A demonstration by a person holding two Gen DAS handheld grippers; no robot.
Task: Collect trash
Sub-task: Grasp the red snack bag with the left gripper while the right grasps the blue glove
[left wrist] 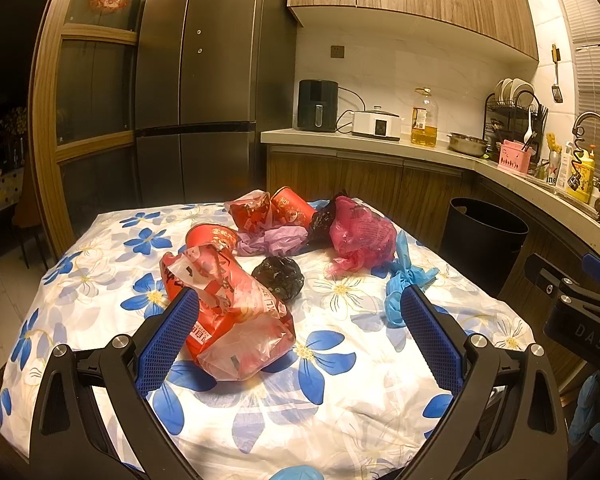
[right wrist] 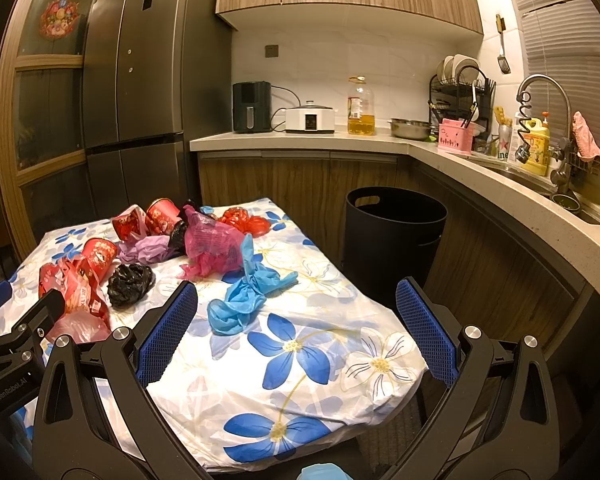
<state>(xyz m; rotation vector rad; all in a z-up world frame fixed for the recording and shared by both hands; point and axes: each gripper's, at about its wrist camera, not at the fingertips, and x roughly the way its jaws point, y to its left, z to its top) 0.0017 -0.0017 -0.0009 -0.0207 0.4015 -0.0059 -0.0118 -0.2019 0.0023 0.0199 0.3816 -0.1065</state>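
**Table litter, uncollected; bin standing by**

Location: loose rubbish lies on the flowered tablecloth point(right wrist: 300, 360). The black bin point(right wrist: 394, 232) stands on the floor just beside the table's far right corner, between table and cabinets.

Items:
- Red-printed plastic bag point(left wrist: 236, 328), crumpled, nearest the left gripper point(left wrist: 296, 340).
- Black plastic ball point(left wrist: 278, 276), wadded tight.
- Pink bag point(left wrist: 360, 236), puffy.
- Blue gloves point(right wrist: 246, 296), knotted together, nearest the right gripper point(right wrist: 296, 336).
- Lilac wrapper point(right wrist: 148, 250) and red paper cups point(right wrist: 162, 216), at the far end.

Handling (judged): all light, soft and slippery film; it will collapse under a pinch, so take a bunched fold or knot rather than a flat skin. Cups crush easily; grip at the rim.

Grippers: both with jaws spread wide, holding nothing, poised above the table's near edge.

Unclear: the bin's contents cannot be seen; what the bags hold cannot be told; a red bundle behind the pink bag shows only in the right view.
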